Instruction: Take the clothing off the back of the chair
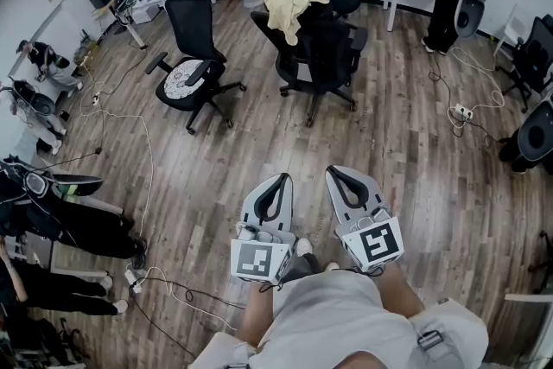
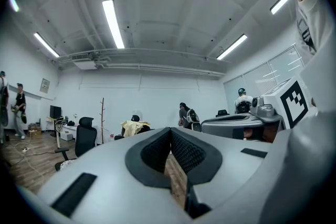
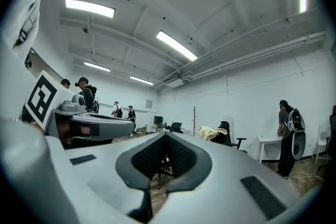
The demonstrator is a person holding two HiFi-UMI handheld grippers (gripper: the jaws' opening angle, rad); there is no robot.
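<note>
Left tool (image 1: 282,177), right tool (image 1: 333,169) (ribbed pads (image 2: 154,152)) closed.

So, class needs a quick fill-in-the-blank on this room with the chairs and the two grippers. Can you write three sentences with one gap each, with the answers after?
1. The garment draped on the chair is pale ____.
2. The left gripper and the right gripper both have their jaws ____.
3. The floor is laid with ____ planks.

Missing words: yellow; shut; wood.
</note>
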